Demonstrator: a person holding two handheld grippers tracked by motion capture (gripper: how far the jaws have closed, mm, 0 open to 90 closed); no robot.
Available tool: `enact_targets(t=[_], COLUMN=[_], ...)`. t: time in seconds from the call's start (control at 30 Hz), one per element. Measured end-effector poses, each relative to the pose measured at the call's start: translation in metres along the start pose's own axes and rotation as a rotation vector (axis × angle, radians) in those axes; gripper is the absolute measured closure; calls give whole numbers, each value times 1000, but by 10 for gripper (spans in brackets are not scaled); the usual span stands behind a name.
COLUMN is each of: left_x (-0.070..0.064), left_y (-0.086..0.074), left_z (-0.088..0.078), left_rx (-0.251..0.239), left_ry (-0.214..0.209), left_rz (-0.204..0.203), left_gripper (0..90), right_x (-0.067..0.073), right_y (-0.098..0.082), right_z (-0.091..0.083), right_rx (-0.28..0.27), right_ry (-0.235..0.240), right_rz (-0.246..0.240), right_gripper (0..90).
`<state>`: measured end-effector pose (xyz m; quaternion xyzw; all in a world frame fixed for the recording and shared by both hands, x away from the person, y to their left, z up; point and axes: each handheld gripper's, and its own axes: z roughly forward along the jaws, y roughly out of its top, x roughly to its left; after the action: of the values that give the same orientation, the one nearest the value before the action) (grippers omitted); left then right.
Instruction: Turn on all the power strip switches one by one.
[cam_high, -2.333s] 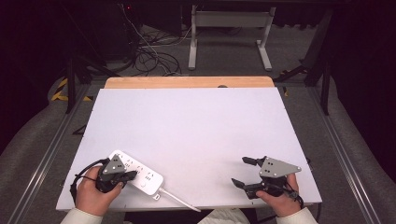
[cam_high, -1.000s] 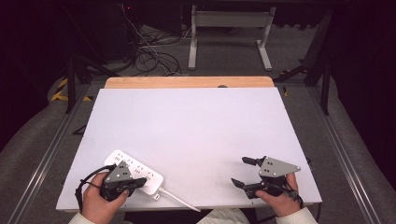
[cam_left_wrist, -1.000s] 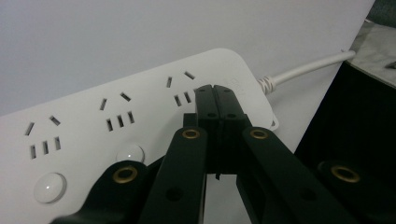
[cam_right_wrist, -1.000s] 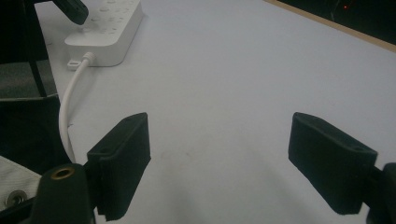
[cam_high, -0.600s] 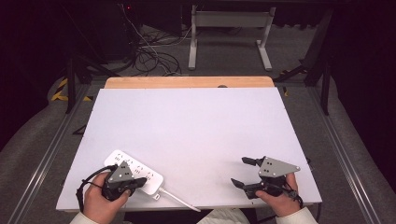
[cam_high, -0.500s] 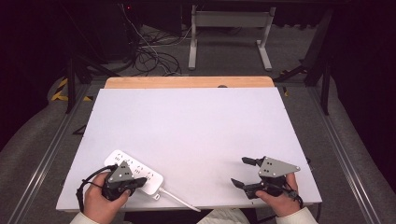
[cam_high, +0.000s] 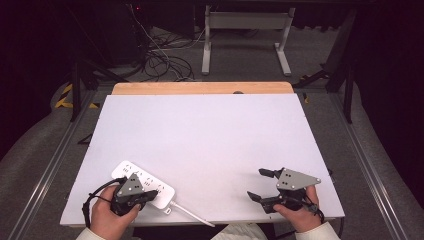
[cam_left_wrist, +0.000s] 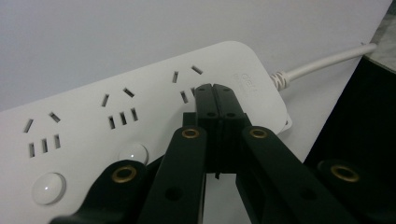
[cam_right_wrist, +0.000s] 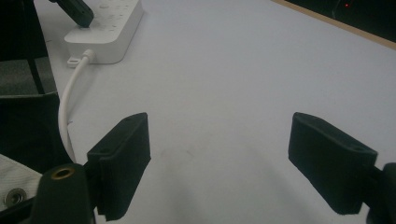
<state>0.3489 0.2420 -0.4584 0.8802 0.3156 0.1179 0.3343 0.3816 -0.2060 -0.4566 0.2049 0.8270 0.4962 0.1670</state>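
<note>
While both hands rest at the near table (cam_high: 210, 130) edge — left gripper (cam_left_wrist: 215, 93) clenched, tips over the strip's (cam_high: 145, 182) end socket | right gripper (cam_right_wrist: 219, 140) spread wide, empty, above bare surface | strip near-left — cord (cam_right_wrist: 67, 107) trailing off the edge.

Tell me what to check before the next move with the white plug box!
1. Left gripper shut, tips over the power strip: ok.
2. Tips actually touching the strip: cannot tell.
3. Right gripper open, holding nothing: ok.
4. Strip lying flat on the table: ok.
5. Cord runs off the table's near edge, beside the right gripper; could snag: cannot tell.
6. Sockets free of plugs: ok.
</note>
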Motion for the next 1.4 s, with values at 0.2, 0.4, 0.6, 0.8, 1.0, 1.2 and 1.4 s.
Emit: enact_targets(t=[0.2,0.4,0.6,0.8,1.0,1.2,1.4], left_x=[0,-1,1,2,-2,-1,-4], left_y=[0,-1,-2,-3,7,6,9], left_z=[0,1,2,3,-13,-17,-18], left_rx=[6,0,2,-39,-92,-108,-108], left_ry=[9,6,-5,-31,6,22,15], left_rz=[4,-2,-21,-4,3,-3,17], left_gripper=[900,900,900,900,900,900,900], right_x=[0,0,0,0,-3,-2,-2], right_y=[0,0,0,0,-1,-1,-1], right_z=[0,0,0,-1,0,-1,-1], right_rx=[-1,-1,-2,-2,1,0,-1], right_ry=[-1,0,-1,1,-3,-3,-2], right_rz=[0,-1,1,2,9,7,6], right_gripper=[217,217,217,217,217,217,217])
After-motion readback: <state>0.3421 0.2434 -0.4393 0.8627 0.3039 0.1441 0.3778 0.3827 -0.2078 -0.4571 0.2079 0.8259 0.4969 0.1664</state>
